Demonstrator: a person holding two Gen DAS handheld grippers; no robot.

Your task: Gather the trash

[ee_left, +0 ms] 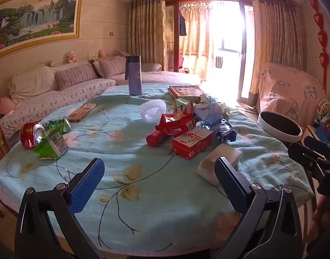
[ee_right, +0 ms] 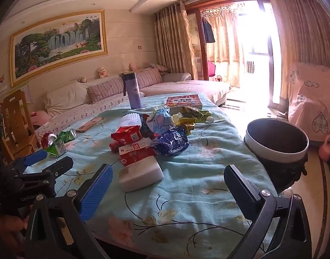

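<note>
counter cloth point(ee_left: 156, 185): soft matt woven fabric, floral print, lightly wrinkled
crushed red can point(ee_left: 31, 135): glossy metal, dented
blue wrapper point(ee_right: 172, 142): shiny crinkled foil
red carton point(ee_left: 193, 144): smooth printed cardboard
white sponge block point(ee_right: 141, 173): matt, fine-pored foam
left tongs point(ee_left: 159, 185): ribbed blue pads, black matt plastic arms
chair point(ee_right: 16, 123): varnished wood

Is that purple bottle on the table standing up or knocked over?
Standing upright: the purple bottle rises straight from the tablecloth, lid on top, in both views.
</note>
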